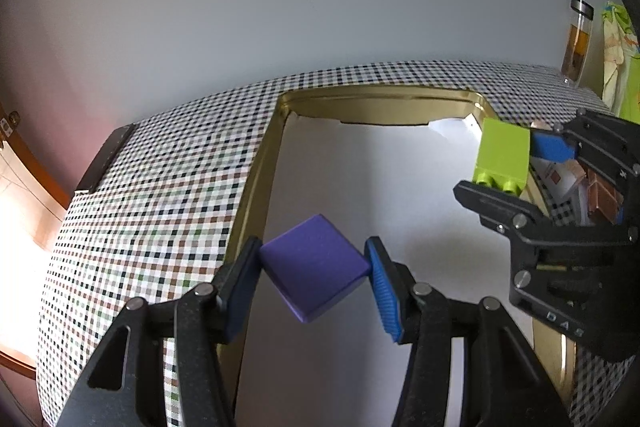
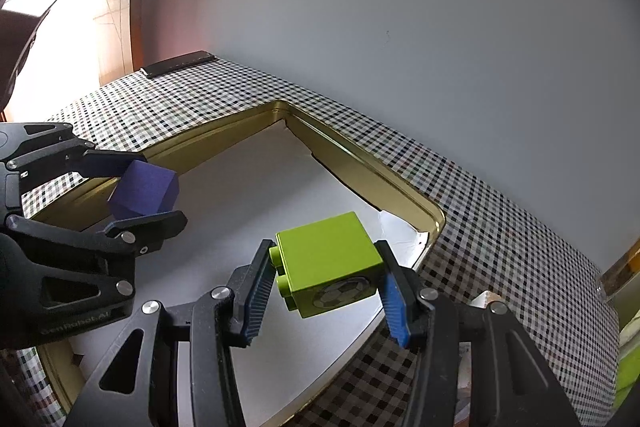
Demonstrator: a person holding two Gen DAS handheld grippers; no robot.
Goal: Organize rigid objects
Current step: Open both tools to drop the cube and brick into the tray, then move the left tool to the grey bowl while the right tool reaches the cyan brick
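A purple cube (image 1: 314,267) hangs corner-to-corner between the blue pads of my left gripper (image 1: 316,279), which is shut on it above the gold tray's (image 1: 256,163) white paper lining. The right wrist view shows that purple cube (image 2: 146,193) at the left, in the left gripper (image 2: 140,193). My right gripper (image 2: 326,287) is shut on a lime green studded brick (image 2: 332,263) with a football print on one face, held over the tray's right end. From the left wrist, the green brick (image 1: 502,155) and right gripper (image 1: 508,167) appear at the right.
The gold tray (image 2: 360,163) lies on a checked tablecloth (image 1: 160,187) against a pale wall. A dark phone (image 2: 178,63) rests at the table's far left corner. A glass bottle (image 1: 576,43) and green bags (image 1: 618,59) stand at the far right, with small cartons (image 1: 568,183) beside the tray.
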